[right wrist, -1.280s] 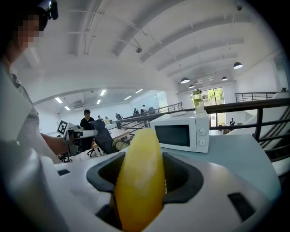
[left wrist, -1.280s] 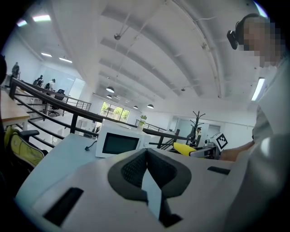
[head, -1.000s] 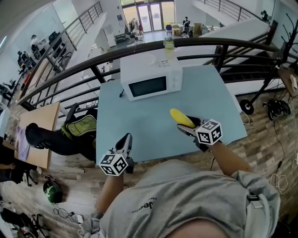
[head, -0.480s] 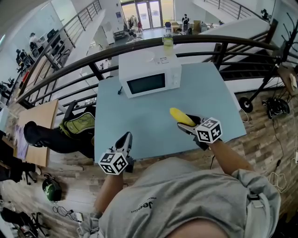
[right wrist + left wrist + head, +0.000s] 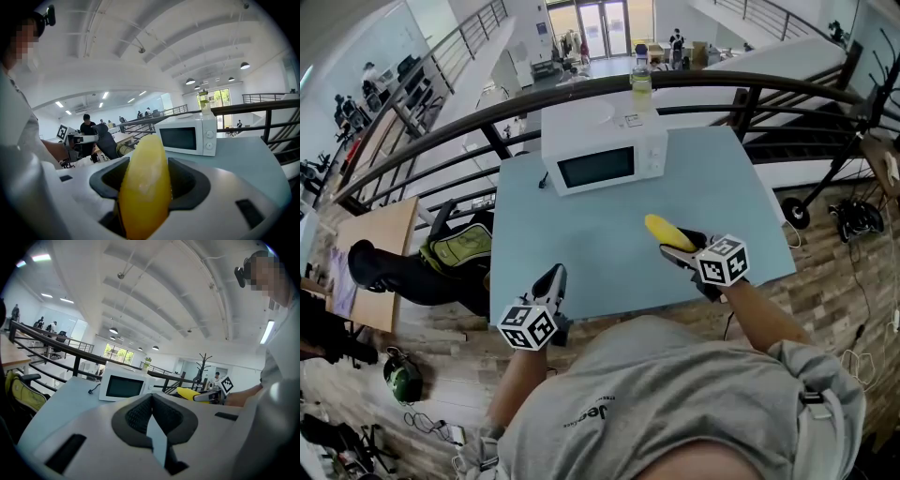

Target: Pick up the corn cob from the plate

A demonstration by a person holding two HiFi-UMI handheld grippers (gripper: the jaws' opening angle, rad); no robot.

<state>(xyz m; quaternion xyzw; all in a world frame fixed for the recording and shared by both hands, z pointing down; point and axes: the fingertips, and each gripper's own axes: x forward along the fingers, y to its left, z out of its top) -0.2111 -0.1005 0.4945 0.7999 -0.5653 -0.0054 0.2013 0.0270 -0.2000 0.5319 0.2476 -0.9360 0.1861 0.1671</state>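
Corn cob (image 5: 667, 235): plain yellow. Worktop (image 5: 581, 239): pale blue. Microwave (image 5: 602, 141): white casing, dark door window. Marker cubes (image 5: 724, 262): black-and-white square pattern.

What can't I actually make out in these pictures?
- Rear end of the corn cob: right gripper view, buried between the jaws of the right gripper; its surface is blurred, too close to the camera.
- Inside of the microwave: every view, dark door glass.
- Label of the bottle: head view, too small.
- Near edge of the table: head view, partly covered by the person's body.
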